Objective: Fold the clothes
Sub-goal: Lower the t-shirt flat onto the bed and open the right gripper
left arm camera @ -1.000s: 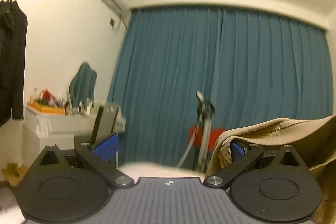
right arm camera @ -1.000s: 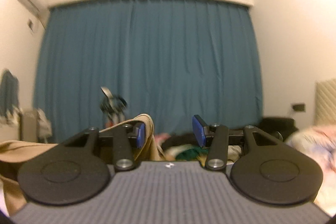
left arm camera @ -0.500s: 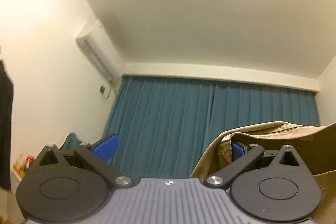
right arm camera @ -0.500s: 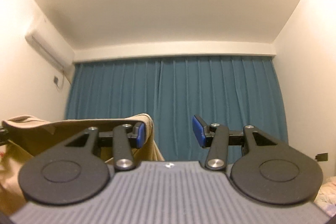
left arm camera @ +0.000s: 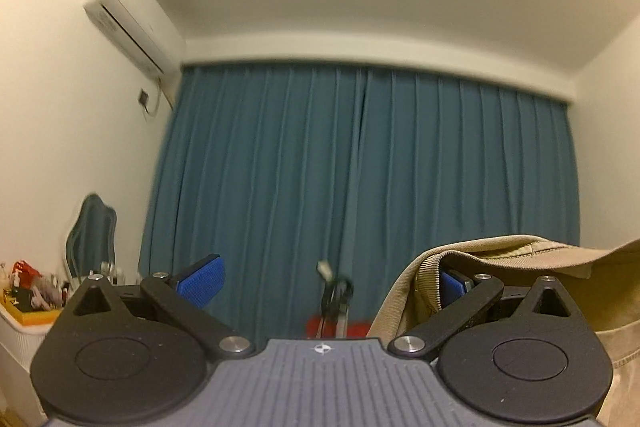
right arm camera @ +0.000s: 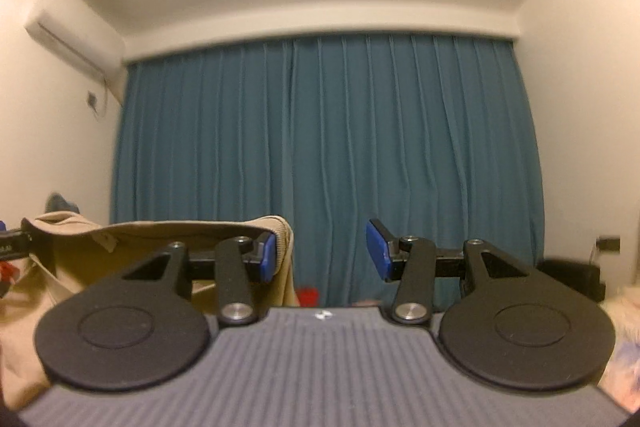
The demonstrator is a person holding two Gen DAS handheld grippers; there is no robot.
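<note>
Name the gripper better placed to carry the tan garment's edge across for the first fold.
Neither clearly. The tan garment hangs hooked over one finger of the left gripper and of the right gripper; both jaws stand open. Slight lean: right.

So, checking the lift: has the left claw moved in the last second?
Yes, upward: the white dresser sits lower in view behind the left claw than before.

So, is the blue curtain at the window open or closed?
Closed. The blue curtain hangs from wall to wall in both wrist views, and its two halves meet in the middle without a gap; no window shows.
</note>
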